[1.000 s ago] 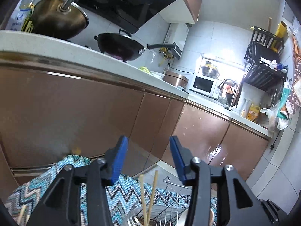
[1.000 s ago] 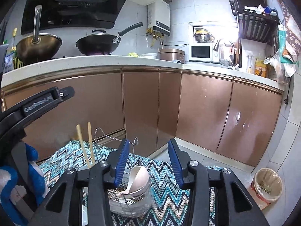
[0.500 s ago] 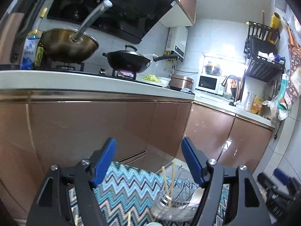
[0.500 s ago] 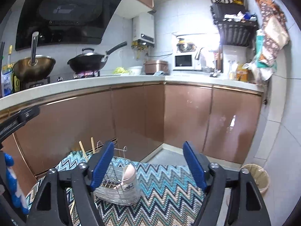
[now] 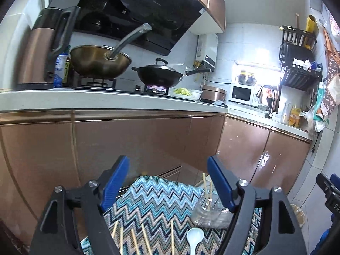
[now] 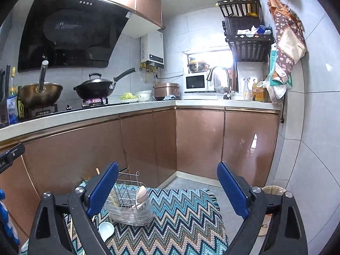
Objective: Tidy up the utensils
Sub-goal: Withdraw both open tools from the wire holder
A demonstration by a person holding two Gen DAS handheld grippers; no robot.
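A wire utensil caddy (image 6: 129, 204) stands on a zigzag mat (image 6: 182, 216); a pale pink spoon (image 6: 141, 193) and chopsticks (image 5: 207, 188) stick up in it. In front of it a white spoon (image 5: 194, 237) lies on the mat, also in the right wrist view as the white spoon (image 6: 105, 230). Several loose chopsticks (image 5: 144, 240) lie on the mat nearer me. My left gripper (image 5: 167, 182) hangs above the mat, jaws still opening, nothing between them. My right gripper (image 6: 167, 188) is held above and behind the caddy, jaws opening wide and empty.
Brown cabinet doors (image 6: 199, 140) rise right behind the mat under a white counter (image 6: 85, 112) holding woks, a kettle and a microwave. A wicker bin (image 6: 274, 191) stands on the tiled floor at the right. The other gripper shows at each view's side edge.
Both grippers have pulled back and risen from the caddy while their jaws spread. The white spoon and loose chopsticks on the mat have come into view.
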